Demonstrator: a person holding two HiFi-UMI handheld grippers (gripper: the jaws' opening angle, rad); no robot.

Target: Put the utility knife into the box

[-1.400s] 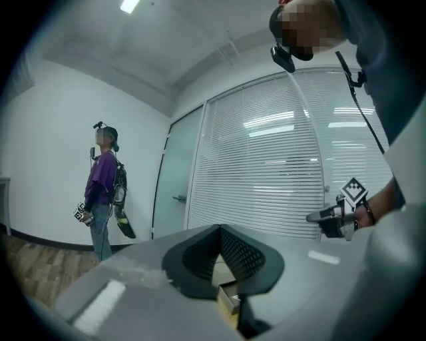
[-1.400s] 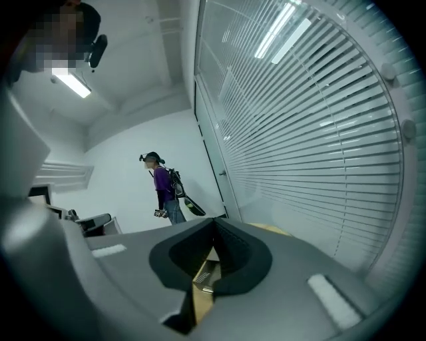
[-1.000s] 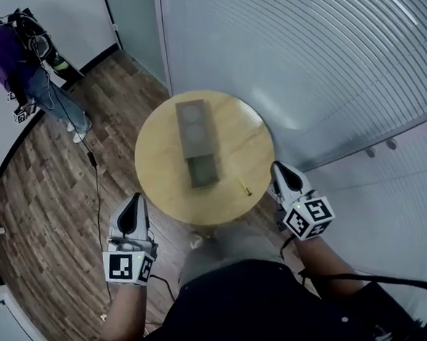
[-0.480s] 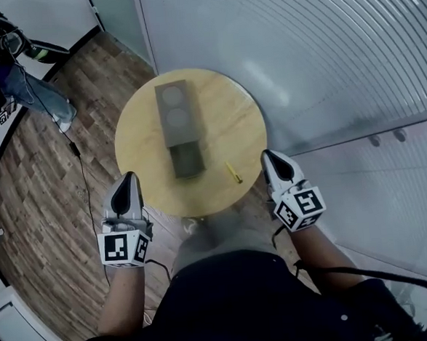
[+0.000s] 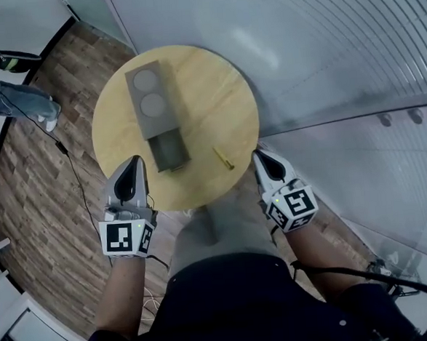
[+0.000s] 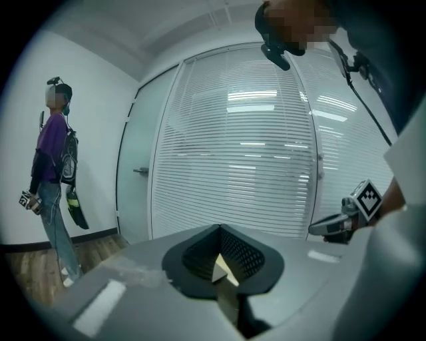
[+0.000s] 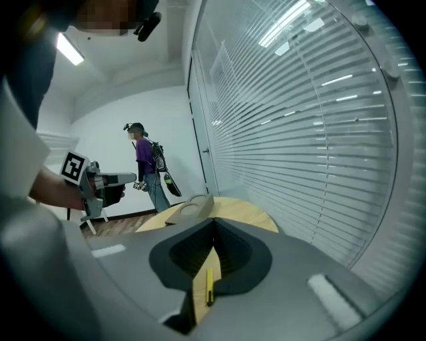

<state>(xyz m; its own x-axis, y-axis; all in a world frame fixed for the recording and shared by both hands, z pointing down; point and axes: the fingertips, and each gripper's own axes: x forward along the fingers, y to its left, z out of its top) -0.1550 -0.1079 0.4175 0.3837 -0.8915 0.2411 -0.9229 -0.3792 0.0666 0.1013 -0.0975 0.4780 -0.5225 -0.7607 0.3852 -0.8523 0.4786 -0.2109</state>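
Observation:
A yellow utility knife (image 5: 223, 158) lies on the round wooden table (image 5: 215, 86), near its front right edge. Left of it rests a long grey box (image 5: 153, 108) with its drawer end (image 5: 170, 151) pulled out toward me. My left gripper (image 5: 134, 163) hovers at the table's near left edge, just short of the drawer, jaws together and empty. My right gripper (image 5: 259, 157) is shut and empty, off the table's rim to the right of the knife. In the right gripper view the knife (image 7: 208, 286) shows through the slit between the jaws, with the box (image 7: 190, 210) farther off.
Glass walls with blinds (image 5: 321, 42) curve round behind and to the right of the table. A person in purple (image 7: 148, 166) stands on the wood floor (image 5: 39, 178) far left, holding other grippers. A cable (image 5: 71, 169) trails over the floor.
Both grippers have come down and forward toward the table. The left one now overlaps its near edge; the right has closed in beside the knife. The head view has swung, shifting the table up and left.

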